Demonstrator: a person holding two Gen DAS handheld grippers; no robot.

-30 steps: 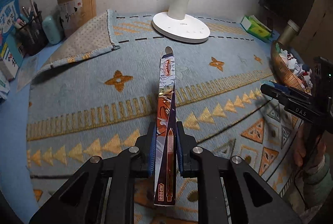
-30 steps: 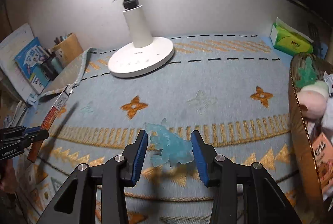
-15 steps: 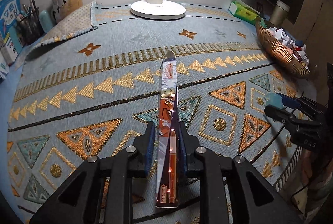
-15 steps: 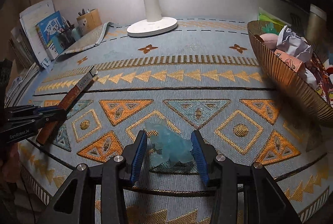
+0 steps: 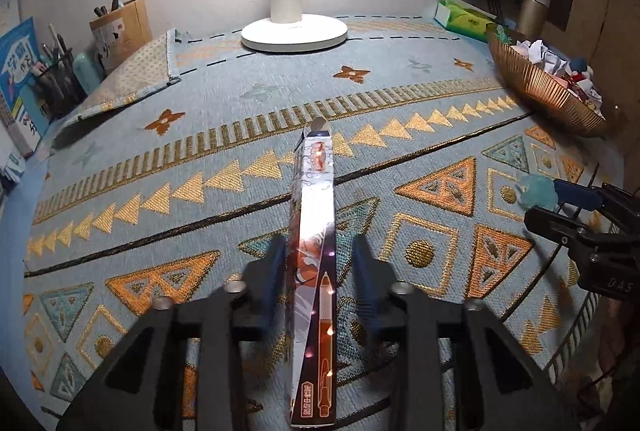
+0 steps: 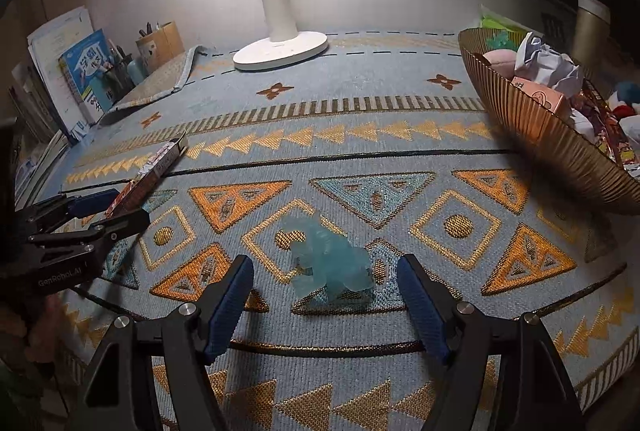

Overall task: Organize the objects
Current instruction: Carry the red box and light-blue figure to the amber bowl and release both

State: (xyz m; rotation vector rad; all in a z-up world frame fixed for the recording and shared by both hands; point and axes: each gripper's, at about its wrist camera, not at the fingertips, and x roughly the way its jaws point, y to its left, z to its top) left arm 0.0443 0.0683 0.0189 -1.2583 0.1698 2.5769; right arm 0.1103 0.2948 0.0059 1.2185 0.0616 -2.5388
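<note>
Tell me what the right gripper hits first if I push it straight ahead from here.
The translucent blue figure, which sits on the patterned cloth between the open right gripper's fingers. Past it the cloth looks free up to the white lamp base, though depth is hard to judge.

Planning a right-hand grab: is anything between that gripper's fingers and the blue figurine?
Nothing visible. The blue figurine stands on the mat between the fingers of the open right gripper, with only bare mat in the gap on each side. The pen box lies well off to the left.
</note>
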